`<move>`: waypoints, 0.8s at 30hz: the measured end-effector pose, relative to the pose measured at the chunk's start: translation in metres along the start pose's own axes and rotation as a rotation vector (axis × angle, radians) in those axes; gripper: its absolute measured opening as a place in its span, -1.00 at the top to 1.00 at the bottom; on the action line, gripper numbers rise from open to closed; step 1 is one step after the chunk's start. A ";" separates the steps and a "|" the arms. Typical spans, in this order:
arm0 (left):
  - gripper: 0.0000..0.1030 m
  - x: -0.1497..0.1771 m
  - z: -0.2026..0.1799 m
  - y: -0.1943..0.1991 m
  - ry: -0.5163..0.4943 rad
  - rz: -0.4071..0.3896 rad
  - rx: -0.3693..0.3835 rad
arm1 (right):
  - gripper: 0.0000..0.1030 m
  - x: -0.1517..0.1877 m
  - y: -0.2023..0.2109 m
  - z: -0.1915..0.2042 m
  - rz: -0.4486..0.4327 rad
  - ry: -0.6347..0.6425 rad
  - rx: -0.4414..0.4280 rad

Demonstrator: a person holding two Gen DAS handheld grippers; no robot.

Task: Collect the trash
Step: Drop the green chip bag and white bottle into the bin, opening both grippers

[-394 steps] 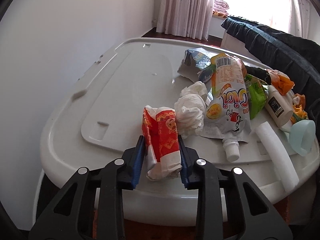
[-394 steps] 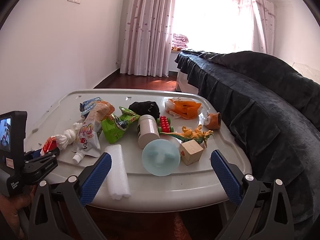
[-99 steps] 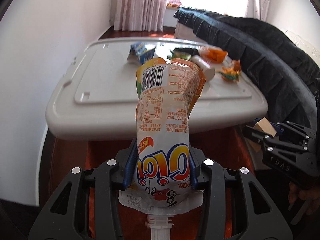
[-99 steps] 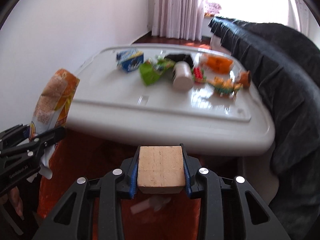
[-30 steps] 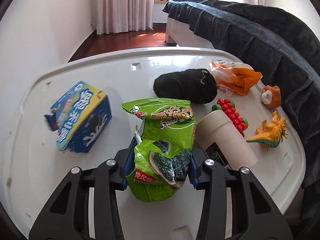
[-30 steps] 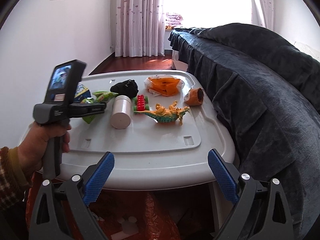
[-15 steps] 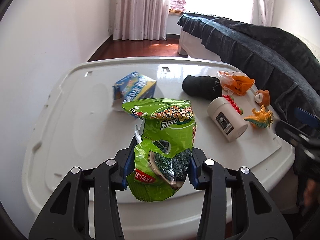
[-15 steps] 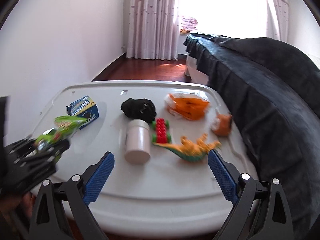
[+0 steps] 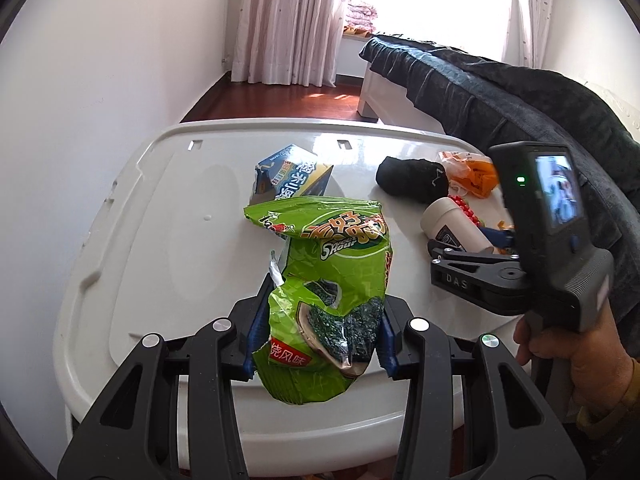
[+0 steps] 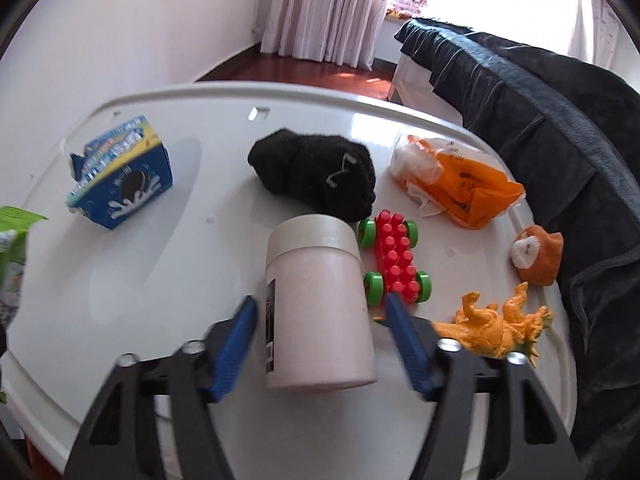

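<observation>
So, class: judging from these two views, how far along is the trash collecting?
Done: nothing visibly binned here. In hand: the left hand-held gripper clamps a crumpled green snack bag; the right hand-held gripper, jaws just closing, straddles a lying white plastic jar. Left: a blue cookie box and an orange wrapper on the white lid.

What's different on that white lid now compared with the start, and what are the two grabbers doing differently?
The tissues, pouch, foam roll, wooden block and pale cup are gone. The left gripper, which first held a red wrapper, now clamps the green snack bag. The right gripper has come down around the white jar, its jaws just closing on either side. The blue box, black sock and toys remain.
</observation>
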State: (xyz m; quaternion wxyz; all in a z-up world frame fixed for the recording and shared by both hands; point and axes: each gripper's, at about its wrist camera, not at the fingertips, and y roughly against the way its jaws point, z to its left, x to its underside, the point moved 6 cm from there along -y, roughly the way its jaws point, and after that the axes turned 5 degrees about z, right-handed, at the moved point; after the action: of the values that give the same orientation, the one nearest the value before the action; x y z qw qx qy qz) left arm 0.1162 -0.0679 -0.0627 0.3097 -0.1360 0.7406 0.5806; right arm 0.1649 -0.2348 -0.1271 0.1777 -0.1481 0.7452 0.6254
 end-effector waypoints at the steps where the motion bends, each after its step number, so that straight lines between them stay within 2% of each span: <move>1: 0.17 0.001 -0.001 0.001 0.001 -0.001 0.001 | 0.08 -0.001 0.001 -0.001 -0.008 -0.009 0.002; 7: 0.17 0.005 -0.003 0.002 -0.006 -0.002 0.001 | 0.09 0.001 0.019 -0.002 -0.048 -0.014 -0.017; 12: 0.17 0.010 -0.008 0.018 -0.004 -0.017 0.001 | 0.09 0.016 0.059 -0.002 -0.096 -0.025 -0.059; 19: 0.17 0.037 -0.011 0.054 0.027 -0.012 -0.012 | 0.09 0.065 0.142 0.005 -0.151 -0.023 -0.112; 24: 0.17 0.068 -0.010 0.077 0.020 0.017 -0.029 | 0.09 0.112 0.174 0.013 -0.125 -0.019 -0.154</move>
State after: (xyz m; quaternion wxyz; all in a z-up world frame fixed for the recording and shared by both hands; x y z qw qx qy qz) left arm 0.0175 -0.0442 -0.0438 0.2955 -0.1399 0.7361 0.5926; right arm -0.0114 -0.1918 -0.0262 0.2115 -0.2017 0.6825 0.6699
